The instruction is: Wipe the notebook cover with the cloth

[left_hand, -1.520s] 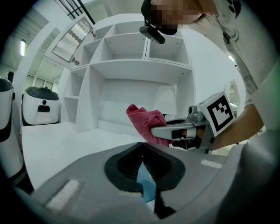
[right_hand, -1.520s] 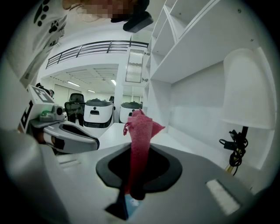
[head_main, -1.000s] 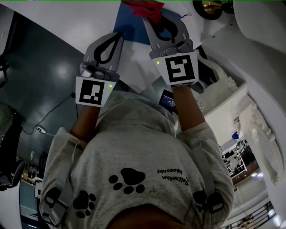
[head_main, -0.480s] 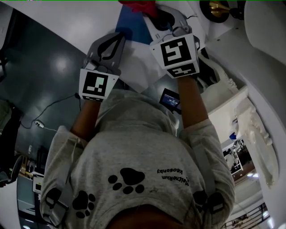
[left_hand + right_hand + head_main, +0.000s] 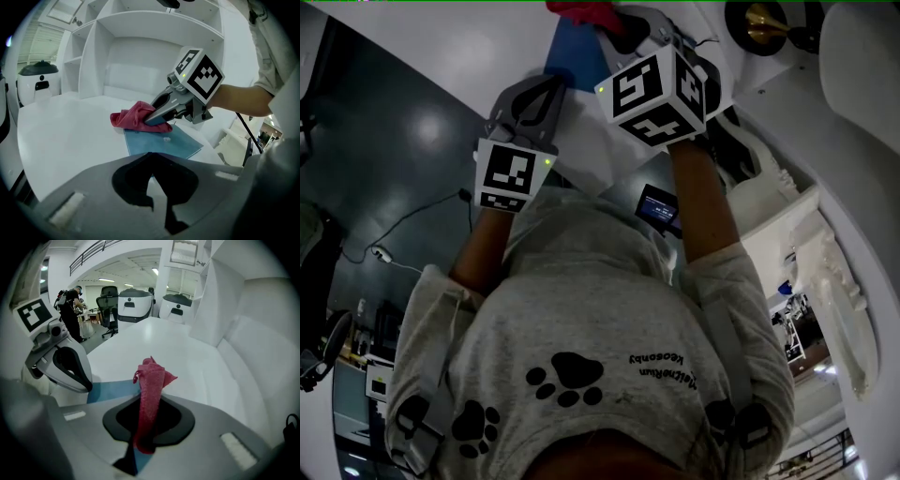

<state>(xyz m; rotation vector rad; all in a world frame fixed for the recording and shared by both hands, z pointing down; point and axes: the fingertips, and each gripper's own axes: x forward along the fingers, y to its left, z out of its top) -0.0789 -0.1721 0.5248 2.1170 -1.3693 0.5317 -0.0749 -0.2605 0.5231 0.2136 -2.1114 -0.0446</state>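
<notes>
My left claw is clenching shut on nothing, tips sitting at the near edge of the blue notebook, which is lying flat on the white worktop. Further out, my right claw is gripping the red cloth and holding it on the notebook's far corner. White shelves are standing behind.

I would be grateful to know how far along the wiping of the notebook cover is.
Done: the red cloth is clamped in the right gripper. In hand: it is pressed on the blue notebook at its far corner. Left: sweeping the rest of the cover; the left gripper, shut and empty, sits by the near edge.
</notes>
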